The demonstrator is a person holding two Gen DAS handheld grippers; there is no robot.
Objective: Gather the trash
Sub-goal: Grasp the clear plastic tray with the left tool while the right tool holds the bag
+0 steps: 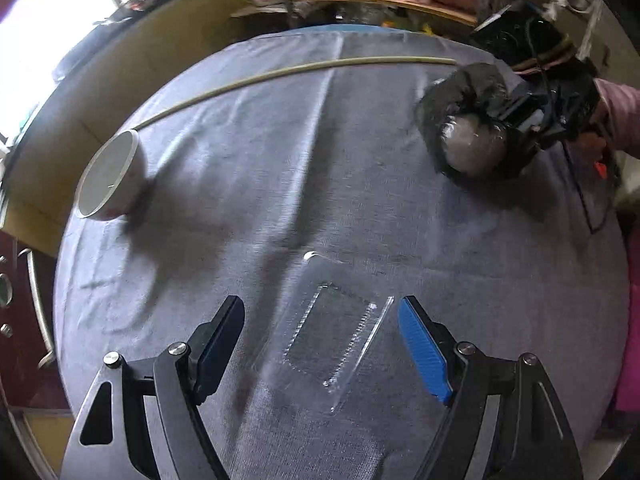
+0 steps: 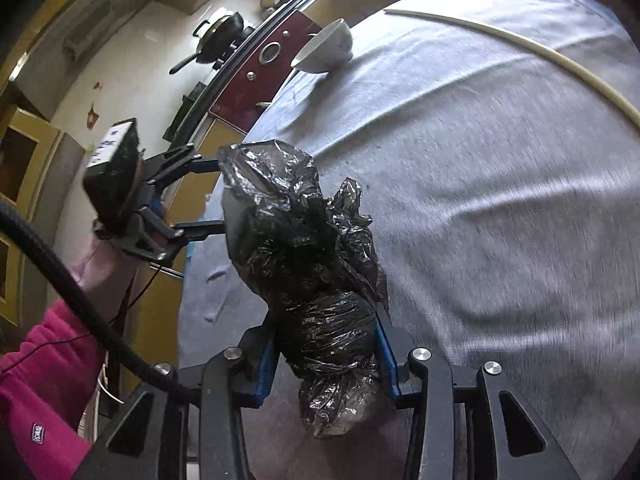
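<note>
A clear plastic blister pack [image 1: 326,334] lies flat on the grey tablecloth [image 1: 320,160], between the two fingers of my open left gripper [image 1: 320,316]. My right gripper [image 2: 326,344] is shut on a crumpled black plastic trash bag [image 2: 316,280] that bulges with contents. The bag [image 1: 468,132] also shows in the left wrist view at the far right of the table, held by the right gripper [image 1: 520,120]. The left gripper [image 2: 192,192] shows at the left in the right wrist view, past the bag's open end.
A white bowl [image 1: 110,176] stands near the table's left edge; it also shows in the right wrist view [image 2: 326,48]. A long pale rod [image 1: 280,74] lies across the far side of the table. Shelves with pots stand behind. A dark red appliance [image 2: 264,68] stands beside the table.
</note>
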